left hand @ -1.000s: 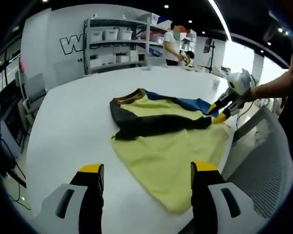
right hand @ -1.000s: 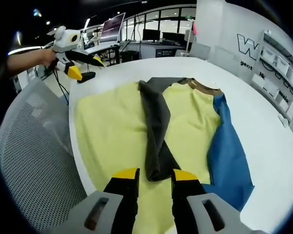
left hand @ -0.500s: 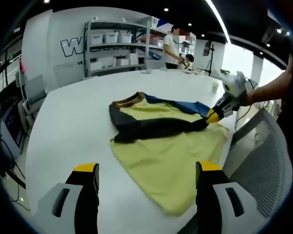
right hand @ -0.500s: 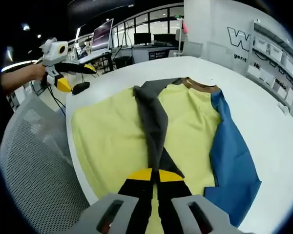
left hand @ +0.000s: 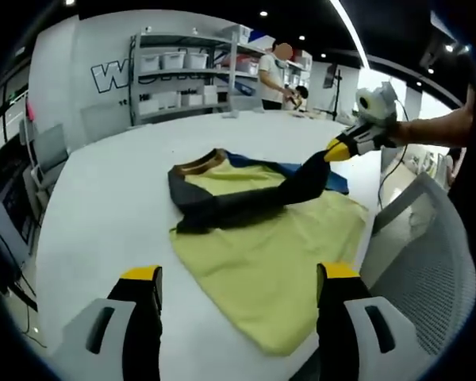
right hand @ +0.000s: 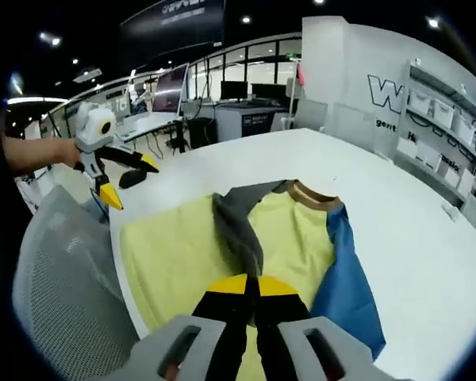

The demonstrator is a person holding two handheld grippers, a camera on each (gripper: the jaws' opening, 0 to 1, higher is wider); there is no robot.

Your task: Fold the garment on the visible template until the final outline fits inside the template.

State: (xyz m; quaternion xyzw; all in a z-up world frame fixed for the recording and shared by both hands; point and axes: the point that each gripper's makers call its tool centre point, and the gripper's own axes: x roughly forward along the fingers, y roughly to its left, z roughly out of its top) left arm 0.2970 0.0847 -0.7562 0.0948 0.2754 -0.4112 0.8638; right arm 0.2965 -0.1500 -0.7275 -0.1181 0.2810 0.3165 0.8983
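**Dark sleeve pinched and lifted off the shirt**

R gripper [right hand: 252,287]: jaws closed tight on the cuff end of the dark sleeve [right hand: 236,230]. A sec ago they stood apart over the cuff, half a sec ago they'd shut on it flat on the shirt; now the sleeve is raised, hanging in a sagging line from the cuff back to the shoulder, clear in the left gripper view [left hand: 254,198]. L gripper [left hand: 236,274]: jaws wide apart, nothing between them, hovering over the near hem; same as before.

Meaning: sleeve grab done, fold step under way. Judged next: carry the sleeve across the body and lay it flat. No template outline can be made out on the table [left hand: 95,206], so fit can't be judged yet.

Garment [left hand: 270,254] lies near the table edge by the mesh chair [left hand: 428,262], collar away from L gripper.

Count: 2 grippers, 1 garment w/ 1 dark sleeve + 1 blue sleeve [right hand: 345,278], 1 table, 1 mesh chair nearby, 1 shelf unit [left hand: 182,71] at the far wall, person standing beyond it
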